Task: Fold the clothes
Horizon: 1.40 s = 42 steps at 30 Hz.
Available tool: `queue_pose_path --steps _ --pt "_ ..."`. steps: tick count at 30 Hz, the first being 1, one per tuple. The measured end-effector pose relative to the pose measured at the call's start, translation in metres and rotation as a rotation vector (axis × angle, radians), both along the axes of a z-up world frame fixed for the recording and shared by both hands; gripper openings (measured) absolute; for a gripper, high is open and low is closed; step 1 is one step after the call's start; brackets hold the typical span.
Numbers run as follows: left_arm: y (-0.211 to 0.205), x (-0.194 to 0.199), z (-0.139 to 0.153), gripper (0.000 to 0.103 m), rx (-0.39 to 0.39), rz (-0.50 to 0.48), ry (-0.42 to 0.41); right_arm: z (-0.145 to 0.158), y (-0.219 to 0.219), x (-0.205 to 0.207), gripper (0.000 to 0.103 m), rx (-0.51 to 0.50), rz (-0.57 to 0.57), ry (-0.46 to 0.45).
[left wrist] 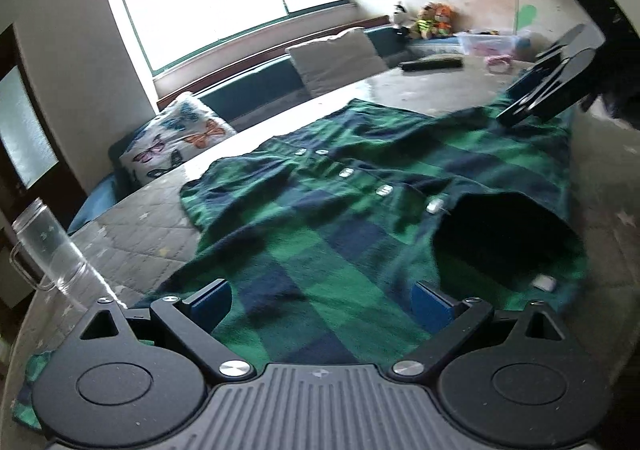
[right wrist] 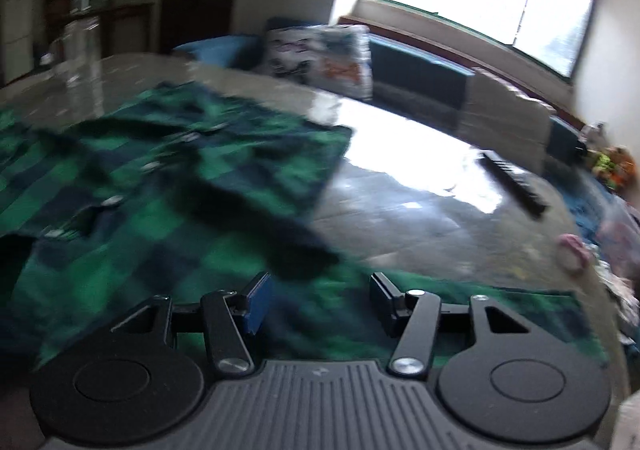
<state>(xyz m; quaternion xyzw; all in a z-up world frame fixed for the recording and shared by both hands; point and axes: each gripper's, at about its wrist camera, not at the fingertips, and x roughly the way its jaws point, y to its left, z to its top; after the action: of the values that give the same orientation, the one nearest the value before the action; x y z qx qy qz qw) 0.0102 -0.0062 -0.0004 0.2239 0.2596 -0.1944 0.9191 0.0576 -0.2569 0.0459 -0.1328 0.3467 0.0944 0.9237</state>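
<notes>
A green and navy plaid button shirt (left wrist: 340,217) lies spread on the grey table (left wrist: 132,246), front up, with white buttons in a row. My left gripper (left wrist: 322,308) is open just above the shirt's near edge, holding nothing. My right gripper (right wrist: 320,304) is open over the shirt (right wrist: 132,209) near its right edge, holding nothing; this view is blurred. The right gripper also shows in the left wrist view (left wrist: 532,99), at the shirt's far right corner.
A clear glass mug (left wrist: 48,250) stands on the table at the left. A black comb-like bar (right wrist: 514,183) and pink items (right wrist: 574,248) lie on the far side. A bench with cushions (left wrist: 180,137) runs under the window.
</notes>
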Motion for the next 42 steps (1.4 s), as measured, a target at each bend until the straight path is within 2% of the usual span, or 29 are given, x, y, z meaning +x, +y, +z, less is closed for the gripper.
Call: queue_pose_path --steps 7,10,12,17,24,30,32,33,35,37,42 --pt "0.002 -0.014 -0.006 0.098 0.016 -0.052 0.02 -0.01 0.024 -0.03 0.056 0.008 0.084 0.062" --pt "0.008 -0.017 0.0 0.098 0.011 -0.047 -0.001 -0.002 0.038 -0.043 0.056 -0.01 0.166 0.043" --pt "0.013 -0.017 0.006 0.098 -0.006 -0.028 -0.016 0.006 0.046 -0.042 0.056 0.012 0.185 0.018" --pt "0.02 -0.016 0.017 0.097 -0.053 0.007 -0.036 0.001 0.068 -0.038 0.055 0.018 0.253 0.026" --pt "-0.002 -0.014 0.02 0.095 -0.094 -0.08 -0.032 -0.006 0.096 -0.033 0.055 0.023 0.341 0.036" --pt "-0.033 0.006 0.008 0.076 -0.068 -0.154 0.005 0.005 0.083 -0.024 0.055 0.057 0.288 -0.001" --pt "-0.04 0.012 0.003 0.059 -0.057 -0.163 0.027 0.006 0.08 -0.017 0.055 0.063 0.263 -0.011" --pt "-0.042 0.016 0.001 0.053 -0.052 -0.165 0.039 0.005 0.08 -0.013 0.055 0.064 0.257 -0.015" --pt "-0.044 0.021 -0.004 0.024 -0.052 -0.16 0.057 0.003 0.08 -0.006 0.055 0.069 0.251 -0.017" --pt "-0.044 0.022 -0.004 0.009 -0.052 -0.144 0.059 0.0 0.081 0.0 0.055 0.078 0.247 -0.013" --pt "-0.034 0.006 0.014 0.006 -0.078 -0.133 -0.02 -0.007 0.087 0.007 0.055 0.093 0.258 -0.004"
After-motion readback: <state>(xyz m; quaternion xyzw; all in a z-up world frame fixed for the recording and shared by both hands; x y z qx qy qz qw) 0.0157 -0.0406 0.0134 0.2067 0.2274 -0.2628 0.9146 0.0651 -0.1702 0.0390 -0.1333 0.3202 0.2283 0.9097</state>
